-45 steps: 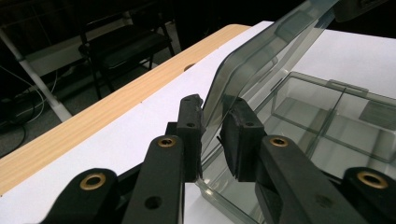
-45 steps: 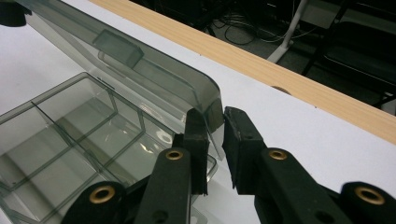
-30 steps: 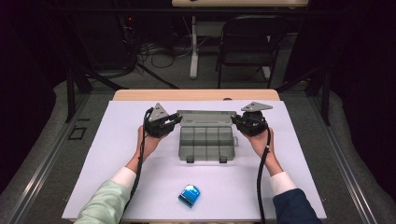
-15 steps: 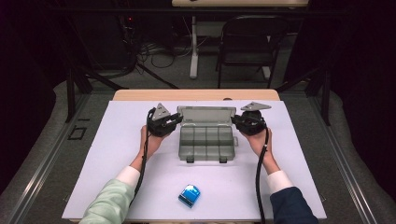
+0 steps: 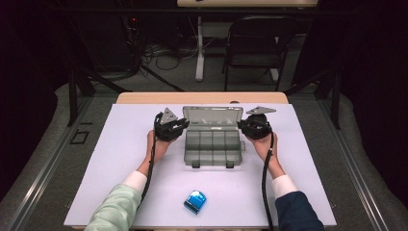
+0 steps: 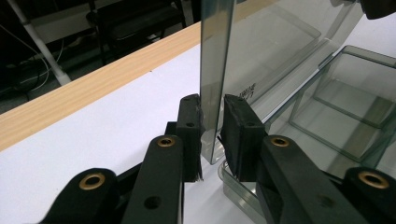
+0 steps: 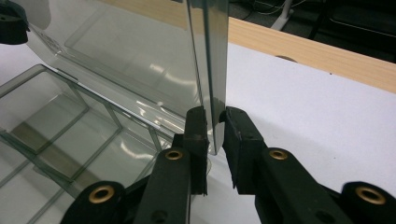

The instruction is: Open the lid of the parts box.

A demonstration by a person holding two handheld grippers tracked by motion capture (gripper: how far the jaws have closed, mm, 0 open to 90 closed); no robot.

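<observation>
A clear grey plastic organiser box [image 5: 211, 147] with several empty compartments lies in the middle of the white mat. Its lid [image 5: 211, 118] stands open, leaning toward the far side. My left gripper [image 5: 179, 126] is shut on the lid's left side edge. In the left gripper view the lid edge [image 6: 215, 56] runs upright between the pads of the left gripper [image 6: 212, 105]. My right gripper [image 5: 243, 126] is shut on the lid's right side edge. The right gripper view shows that edge [image 7: 212, 51] clamped in the right gripper [image 7: 215, 112], with the compartments [image 7: 60, 140] to its left.
A small blue object [image 5: 195, 201] lies on the mat near the front edge, between the forearms. The white mat [image 5: 120, 159] covers a wooden table [image 5: 202, 97]. Beyond it stand a dark chair [image 5: 260, 43], desk legs and cables on the floor.
The lid has swung further back and shows more of its inside face. Both grippers have stayed on its side edges, the left one sinking slightly.
</observation>
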